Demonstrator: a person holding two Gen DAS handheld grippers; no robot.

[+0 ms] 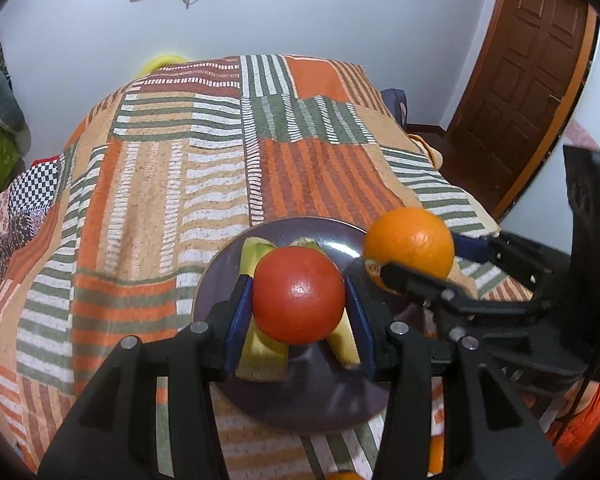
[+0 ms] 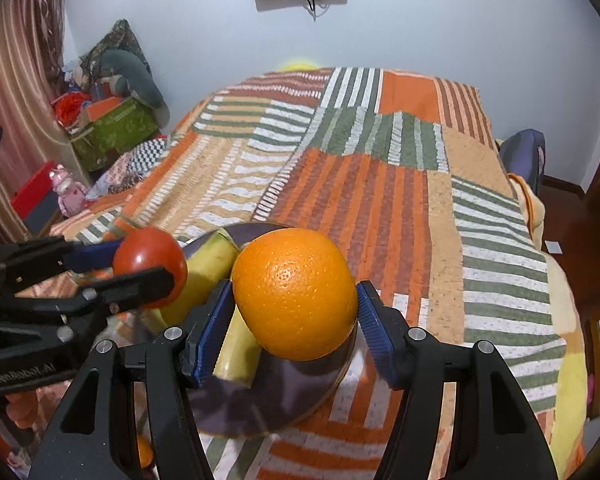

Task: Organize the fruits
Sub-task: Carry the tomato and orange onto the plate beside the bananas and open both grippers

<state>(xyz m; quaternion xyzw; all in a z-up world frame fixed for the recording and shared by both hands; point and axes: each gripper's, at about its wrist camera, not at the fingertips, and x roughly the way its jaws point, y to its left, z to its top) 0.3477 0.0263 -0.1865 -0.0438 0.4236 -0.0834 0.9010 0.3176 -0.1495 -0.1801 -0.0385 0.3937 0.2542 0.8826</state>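
My left gripper [image 1: 299,304] is shut on a red tomato [image 1: 299,295] and holds it above a dark purple plate [image 1: 300,400] on the bed. Bananas [image 1: 260,350] lie on the plate under it. My right gripper [image 2: 294,312] is shut on an orange [image 2: 294,294] and holds it over the plate's [image 2: 284,396] right side. The orange also shows in the left wrist view [image 1: 410,242], to the right of the tomato. In the right wrist view the tomato [image 2: 150,258] is at left, with the bananas [image 2: 204,276] beneath.
The plate rests on a bed with a striped orange, green and white patchwork cover [image 1: 220,168]. Another orange fruit [image 2: 144,450] lies near the front edge. A brown door [image 1: 532,80] stands at right. Boxes and clutter [image 2: 108,120] stand at left.
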